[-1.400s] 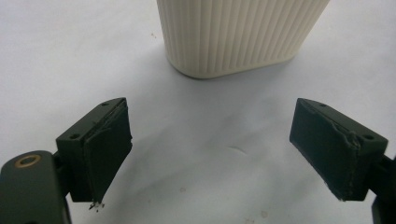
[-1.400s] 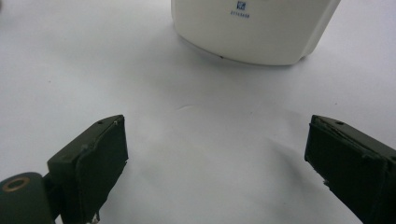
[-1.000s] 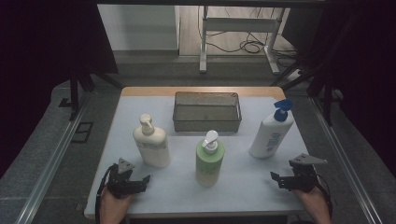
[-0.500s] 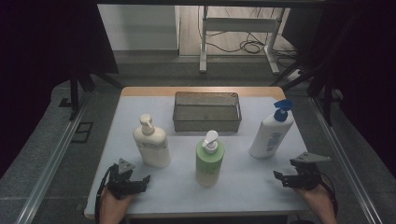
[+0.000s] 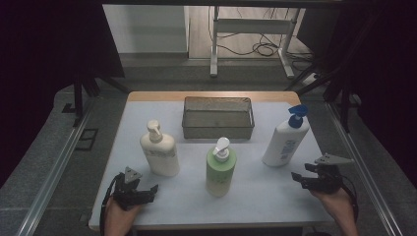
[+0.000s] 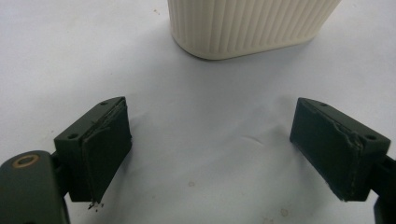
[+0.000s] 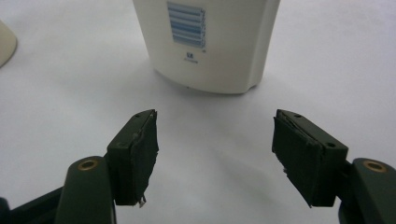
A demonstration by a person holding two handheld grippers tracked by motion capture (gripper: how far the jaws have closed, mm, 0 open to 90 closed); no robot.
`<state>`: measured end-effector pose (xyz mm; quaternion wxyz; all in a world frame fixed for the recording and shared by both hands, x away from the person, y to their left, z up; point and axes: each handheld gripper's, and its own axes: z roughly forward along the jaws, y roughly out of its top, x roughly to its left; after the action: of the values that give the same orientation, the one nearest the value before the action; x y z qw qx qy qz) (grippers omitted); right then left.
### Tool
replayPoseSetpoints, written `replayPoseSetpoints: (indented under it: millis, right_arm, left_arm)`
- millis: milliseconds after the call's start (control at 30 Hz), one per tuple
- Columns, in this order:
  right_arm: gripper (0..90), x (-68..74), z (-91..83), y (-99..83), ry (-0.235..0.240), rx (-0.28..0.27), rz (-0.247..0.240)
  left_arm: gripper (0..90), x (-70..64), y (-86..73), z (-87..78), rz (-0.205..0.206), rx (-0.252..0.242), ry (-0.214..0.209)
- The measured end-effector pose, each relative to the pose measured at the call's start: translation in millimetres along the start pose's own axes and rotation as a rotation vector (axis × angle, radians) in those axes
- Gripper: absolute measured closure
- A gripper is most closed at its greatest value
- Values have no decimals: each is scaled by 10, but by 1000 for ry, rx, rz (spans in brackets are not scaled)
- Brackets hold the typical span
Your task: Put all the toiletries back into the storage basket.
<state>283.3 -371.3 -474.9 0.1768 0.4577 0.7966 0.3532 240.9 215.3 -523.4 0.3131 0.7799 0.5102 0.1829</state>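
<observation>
Obs. A: So, L gripper (image 5: 151, 189) sat low at the near-left edge of the table (image 5: 275, 191), held in the person's left hand (image 5: 118, 216). Status on the jaws?

Obs. B: Spread wide, nothing betw. them. Its own view had bare white tabletop (image 6: 205, 154) betw. both pads (image 6: 105, 149). Cream pump bottle (image 5: 158, 149) stood upright just ahead of it, ribbed base (image 6: 247, 28) near but not touching.

Obs. A: R gripper (image 5: 297, 178)?

Obs. B: Near-right edge, in the right hand (image 5: 337, 204), grey plate on top. Jaws also wide apart, holding nothing. White bottle w/ blue pump (image 5: 286, 137) stood right in front, tilted look in the high view but base flat on the table; barcode label (image 7: 187, 28) faced the R gripper cam. Gap betw. pads and bottle, no contact.

Obs. A: Anything else on the table?

Obs. B: Green pump bottle (image 5: 221, 167) w/ white pump, upright, centre-front, betw. the other two and well apart from both grippers. Dark wire-mesh basket (image 5: 218, 129) behind it toward the far edge, looked empty as far as I could tell. Cream edge of another bottle (image 7: 5, 42) showed at far left of the R gripper view.
</observation>
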Motion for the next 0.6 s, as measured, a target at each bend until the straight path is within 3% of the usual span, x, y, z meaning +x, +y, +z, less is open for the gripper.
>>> replayPoseSetpoints:
  millis: [100, 400, 500, 533, 600]
  right_arm:
    - [387, -31, -9, 32, 13, -11, 13]
    - [787, -155, -4, 141, 35, -32, 29]
    - [835, -173, 17, 164, 31, -29, 35]
    - [891, -192, 41, 189, 18, -28, 39]
    - [899, -205, 53, 204, 16, -29, 48]
  left_arm:
    - [121, 0, 0, 0, 0, 0, 0]
    - [121, -1, -1, -1, 0, 0, 0]
    - [121, 0, -1, 0, 0, 0, 0]
    - [121, 0, -1, 0, 0, -1, 0]
    - [121, -1, -1, 0, -1, -1, 0]
